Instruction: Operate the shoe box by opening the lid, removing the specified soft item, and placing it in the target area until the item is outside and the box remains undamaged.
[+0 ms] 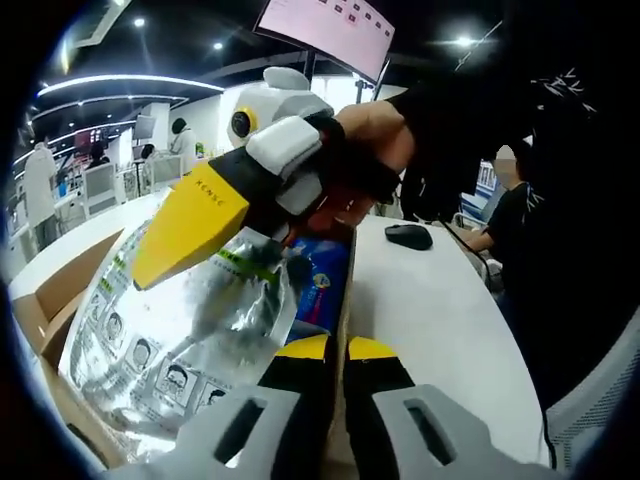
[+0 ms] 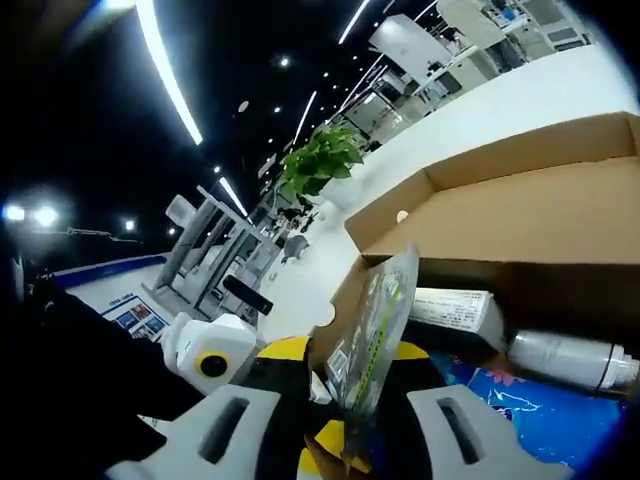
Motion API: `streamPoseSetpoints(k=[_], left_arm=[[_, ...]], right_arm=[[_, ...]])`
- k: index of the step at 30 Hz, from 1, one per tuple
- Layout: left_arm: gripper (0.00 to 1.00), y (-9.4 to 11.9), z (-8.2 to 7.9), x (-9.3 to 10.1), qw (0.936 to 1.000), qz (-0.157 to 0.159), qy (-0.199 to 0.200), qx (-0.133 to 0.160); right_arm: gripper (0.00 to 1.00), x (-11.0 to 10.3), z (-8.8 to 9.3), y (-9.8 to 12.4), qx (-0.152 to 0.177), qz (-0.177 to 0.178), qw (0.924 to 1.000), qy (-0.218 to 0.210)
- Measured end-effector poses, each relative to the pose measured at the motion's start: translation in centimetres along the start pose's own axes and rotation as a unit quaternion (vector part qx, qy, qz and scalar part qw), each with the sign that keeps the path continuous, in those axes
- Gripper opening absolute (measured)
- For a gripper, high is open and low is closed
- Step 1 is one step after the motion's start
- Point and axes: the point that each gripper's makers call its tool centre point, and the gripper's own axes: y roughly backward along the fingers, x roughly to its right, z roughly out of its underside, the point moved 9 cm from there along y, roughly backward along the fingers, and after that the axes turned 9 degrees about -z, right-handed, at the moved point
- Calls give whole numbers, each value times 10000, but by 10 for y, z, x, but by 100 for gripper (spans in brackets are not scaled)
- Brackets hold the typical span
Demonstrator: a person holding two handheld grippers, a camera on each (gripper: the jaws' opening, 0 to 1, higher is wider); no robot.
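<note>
1. We had the right gripper [image 2: 345, 425] w/ its fingers clenched on the clear plastic bag [image 1: 175, 340], held edge-up above the shoe box [image 2: 520, 215].
2. Left gripper [image 1: 338, 350] was pinched shut, apparently on the box wall beside it.
3. Bag's long axis ran away from the right fingers, so imo the right does the carry to the counter [image 1: 430, 300].

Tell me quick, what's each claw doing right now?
Left gripper: shut, pinching the box wall.
Right gripper: shut on the clear bag, lifting it above the box.
</note>
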Motion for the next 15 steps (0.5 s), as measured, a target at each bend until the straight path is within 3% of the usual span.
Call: streamPoseSetpoints(k=[10,15], left_arm=[[2,0,0,1,10000,4,22,42],[2,-1,1,1,10000,-15,34,82]], right_arm=[[2,8,1,2,21,272,9996,-106],[1,10,4,3,59,337,9992,-197]])
